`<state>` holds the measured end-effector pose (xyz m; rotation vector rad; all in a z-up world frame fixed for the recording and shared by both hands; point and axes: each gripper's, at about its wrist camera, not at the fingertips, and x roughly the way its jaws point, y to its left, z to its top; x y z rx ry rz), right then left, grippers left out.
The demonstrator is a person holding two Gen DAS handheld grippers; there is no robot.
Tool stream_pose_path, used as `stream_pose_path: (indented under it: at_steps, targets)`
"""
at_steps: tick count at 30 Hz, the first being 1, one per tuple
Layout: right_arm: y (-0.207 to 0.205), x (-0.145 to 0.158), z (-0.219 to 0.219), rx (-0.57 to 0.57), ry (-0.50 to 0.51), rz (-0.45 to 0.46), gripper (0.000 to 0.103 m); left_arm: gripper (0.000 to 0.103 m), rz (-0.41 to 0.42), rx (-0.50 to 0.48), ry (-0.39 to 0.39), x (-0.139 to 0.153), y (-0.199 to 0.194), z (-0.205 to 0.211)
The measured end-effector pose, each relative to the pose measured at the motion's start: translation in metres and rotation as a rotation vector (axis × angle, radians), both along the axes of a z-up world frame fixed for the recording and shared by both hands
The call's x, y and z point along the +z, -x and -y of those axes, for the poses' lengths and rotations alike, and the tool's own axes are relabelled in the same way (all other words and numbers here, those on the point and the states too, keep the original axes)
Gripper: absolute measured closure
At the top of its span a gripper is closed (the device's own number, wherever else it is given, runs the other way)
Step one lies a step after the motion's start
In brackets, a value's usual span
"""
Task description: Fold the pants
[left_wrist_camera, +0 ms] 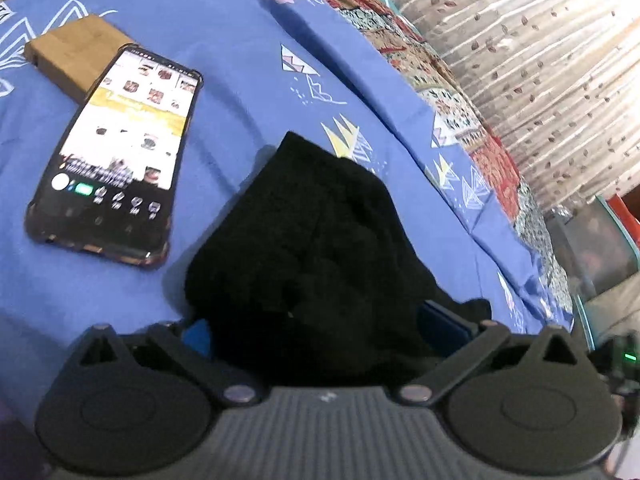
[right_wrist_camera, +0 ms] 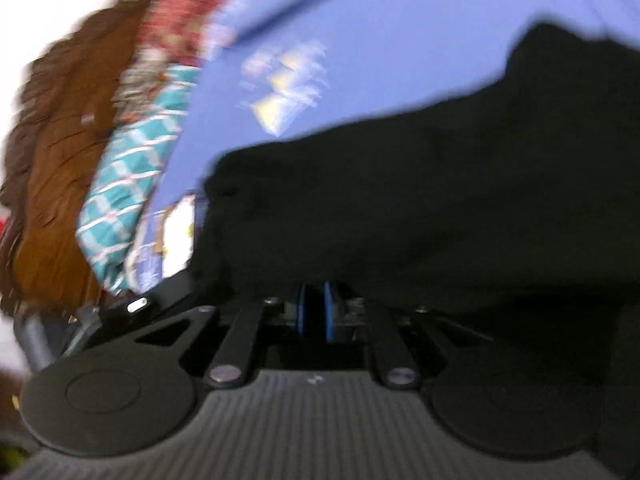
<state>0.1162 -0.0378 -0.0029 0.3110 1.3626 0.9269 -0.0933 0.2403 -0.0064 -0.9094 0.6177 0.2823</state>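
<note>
The black pants lie bunched in a heap on a blue patterned bedsheet. My left gripper stands open, its blue pads wide apart on either side of the near end of the heap, not pressing it. The right wrist view is blurred. There the pants spread from the fingertips to the right edge over the sheet. My right gripper has its blue pads nearly together, with black cloth covering the tips and dark fabric in the narrow gap.
A lit phone lies on the sheet left of the pants, leaning on a wooden block. A red patterned quilt and a leaf-print curtain border the sheet at right. Teal checked cloth and a brown surface lie past the sheet's edge.
</note>
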Motion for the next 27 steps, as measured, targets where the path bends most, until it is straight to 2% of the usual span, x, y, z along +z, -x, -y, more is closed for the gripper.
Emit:
stream_pose_path:
  at_steps: [1,2,4,5,8,11,14,16,17,18,19,20,21,22,24,26,27]
  targets:
    - [-0.006,-0.015,-0.008,-0.027,0.012,-0.075,0.096,0.013,0.001,0.008,-0.011,-0.001,0.0,0.001]
    - [-0.01,-0.023,-0.013,-0.057,0.002,-0.123,0.1,0.054,-0.008,0.011,-0.028,0.001,-0.002,0.003]
    - [-0.01,-0.025,-0.014,-0.092,-0.004,-0.147,0.102,0.062,0.015,-0.022,0.008,0.0,-0.003,0.002]
    - [-0.008,-0.022,-0.013,-0.087,-0.007,-0.14,0.102,0.066,0.027,-0.028,-0.007,0.005,-0.003,0.005]
    - [-0.007,-0.016,-0.003,-0.071,-0.028,-0.138,0.101,0.068,0.054,-0.089,-0.172,0.033,-0.008,0.032]
    - [-0.008,-0.012,0.018,-0.13,-0.106,-0.166,0.093,0.068,0.1,-0.198,-0.379,0.066,-0.017,0.078]
    - [-0.012,0.001,0.053,-0.218,-0.186,-0.104,0.092,0.068,0.138,-0.337,-0.554,0.085,-0.029,0.129]
    - [-0.019,0.009,0.086,-0.317,-0.23,-0.078,0.091,0.066,0.147,-0.438,-0.639,0.088,-0.041,0.164]
    - [-0.021,0.013,0.102,-0.366,-0.25,-0.066,0.09,0.063,0.142,-0.5,-0.683,0.087,-0.049,0.184]
    - [-0.024,0.018,0.123,-0.43,-0.275,-0.049,0.089,0.051,0.132,-0.552,-0.716,0.085,-0.055,0.202]
    - [-0.026,0.022,0.142,-0.483,-0.293,-0.032,0.086,0.041,0.131,-0.604,-0.734,0.081,-0.061,0.218]
    - [-0.026,0.024,0.156,-0.525,-0.303,-0.021,0.082,0.021,0.14,-0.648,-0.735,0.077,-0.064,0.23]
    - [-0.026,0.027,0.173,-0.574,-0.312,-0.012,0.073,0.012,0.143,-0.683,-0.732,0.075,-0.066,0.241]
    - [-0.025,0.028,0.184,-0.605,-0.318,-0.008,0.064,0.012,0.141,-0.698,-0.735,0.073,-0.068,0.248]
    - [-0.022,0.03,0.2,-0.628,-0.327,0.01,0.058,0.011,0.154,-0.71,-0.736,0.074,-0.063,0.251]
    - [-0.015,0.032,0.208,-0.614,-0.332,0.037,0.044,0.006,0.184,-0.685,-0.7,0.082,-0.051,0.238]
    - [-0.014,0.031,0.21,-0.601,-0.326,0.047,0.033,0.005,0.189,-0.662,-0.672,0.085,-0.045,0.227]
